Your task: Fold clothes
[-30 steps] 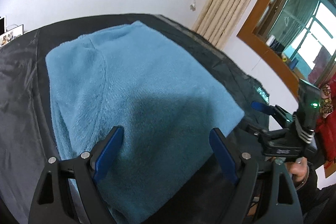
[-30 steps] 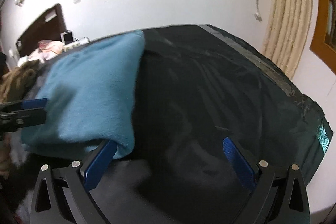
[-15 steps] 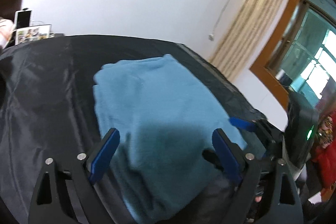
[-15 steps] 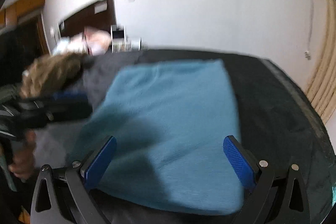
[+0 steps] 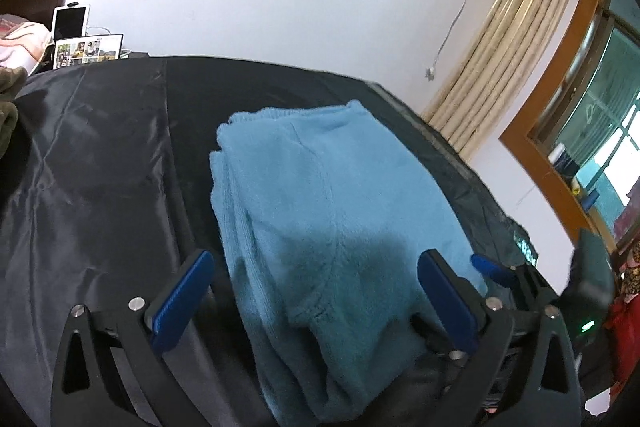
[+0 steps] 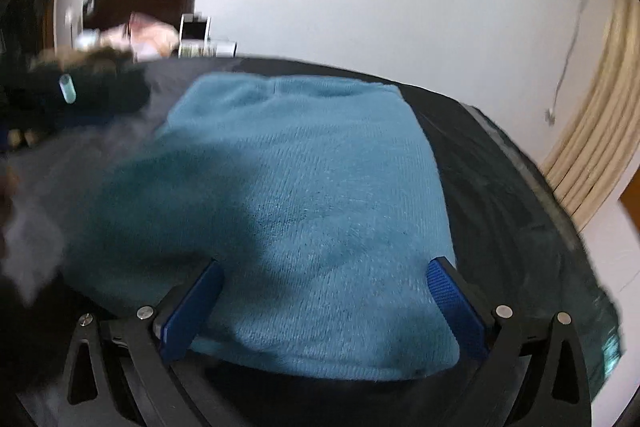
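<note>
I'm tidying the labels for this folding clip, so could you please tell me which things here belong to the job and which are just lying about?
Part of the job:
- folded blue garment
- left gripper
- right gripper
- black cloth underneath

Just lying about:
- tablet
- photo frame
- curtain
- window

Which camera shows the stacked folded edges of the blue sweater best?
The left wrist view: the blue sweater shows its layered edges sharply along one side. The right wrist view shows only its top face, partly motion-blurred.
</note>
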`<state>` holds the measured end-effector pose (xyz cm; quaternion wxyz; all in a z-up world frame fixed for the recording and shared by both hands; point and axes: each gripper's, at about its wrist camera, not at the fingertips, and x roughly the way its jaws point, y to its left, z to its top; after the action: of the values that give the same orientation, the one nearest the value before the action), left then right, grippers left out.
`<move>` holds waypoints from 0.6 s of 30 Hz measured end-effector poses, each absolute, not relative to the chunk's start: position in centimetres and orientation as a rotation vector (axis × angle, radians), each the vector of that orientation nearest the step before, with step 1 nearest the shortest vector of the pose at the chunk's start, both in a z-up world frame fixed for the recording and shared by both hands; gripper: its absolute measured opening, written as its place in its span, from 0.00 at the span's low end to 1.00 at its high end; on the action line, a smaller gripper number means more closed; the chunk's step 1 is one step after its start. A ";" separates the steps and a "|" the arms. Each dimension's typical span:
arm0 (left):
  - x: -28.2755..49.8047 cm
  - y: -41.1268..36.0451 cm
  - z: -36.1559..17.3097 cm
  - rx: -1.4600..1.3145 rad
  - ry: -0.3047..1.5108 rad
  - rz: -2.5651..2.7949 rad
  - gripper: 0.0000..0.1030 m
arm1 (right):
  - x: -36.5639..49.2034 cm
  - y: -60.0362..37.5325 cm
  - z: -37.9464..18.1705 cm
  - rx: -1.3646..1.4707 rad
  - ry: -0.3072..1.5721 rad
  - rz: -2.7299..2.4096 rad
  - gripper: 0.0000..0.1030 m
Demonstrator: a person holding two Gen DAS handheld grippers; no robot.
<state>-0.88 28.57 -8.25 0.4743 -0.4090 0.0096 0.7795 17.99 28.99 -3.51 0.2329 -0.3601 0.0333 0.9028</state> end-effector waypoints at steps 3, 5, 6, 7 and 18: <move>0.2 29.2 -7.6 -1.001 0.072 1.929 0.99 | 20.0 29.8 -2.5 -0.921 0.234 2.520 1.00; 1.1 29.8 -7.3 -0.998 0.116 1.966 0.99 | 21.3 30.6 -2.0 -0.883 0.291 2.495 1.00; 1.6 30.1 -7.1 -0.997 0.136 1.981 0.99 | 21.9 31.0 -1.9 -0.875 0.311 2.479 1.00; 2.1 30.3 -6.9 -0.995 0.151 1.993 0.99 | 22.3 31.5 -1.7 -0.874 0.330 2.465 1.00; 7.6 33.0 -6.0 -0.985 0.287 2.130 0.99 | 25.3 32.5 1.0 -0.795 0.369 2.444 1.00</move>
<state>7.62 32.96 -6.01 0.3789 -0.3857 0.1124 0.8337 25.27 32.50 0.95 0.2690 -0.2949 0.1368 0.9066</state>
